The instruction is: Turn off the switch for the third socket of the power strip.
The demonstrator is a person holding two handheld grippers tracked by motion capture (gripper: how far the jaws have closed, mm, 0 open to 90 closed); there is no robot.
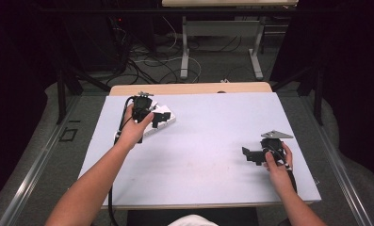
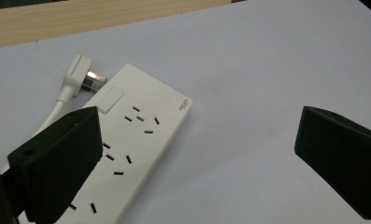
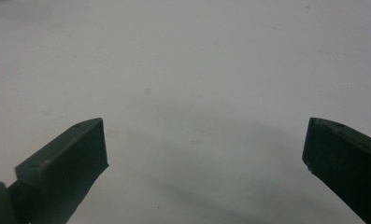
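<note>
A white power strip lies on the pale table, its sockets facing up and a white plug with its cable resting beside its far end. In the high view the strip sits at the table's left rear. My left gripper hovers over it, open, its left jaw above the strip and its right jaw over bare table; nothing is between them. My right gripper stands open at the right side of the table, jaws wide over the bare surface.
The pale table top has a wooden strip along its far edge. Beyond it are a floor with tangled cables and the legs of another table. Dark curtains stand at both sides.
</note>
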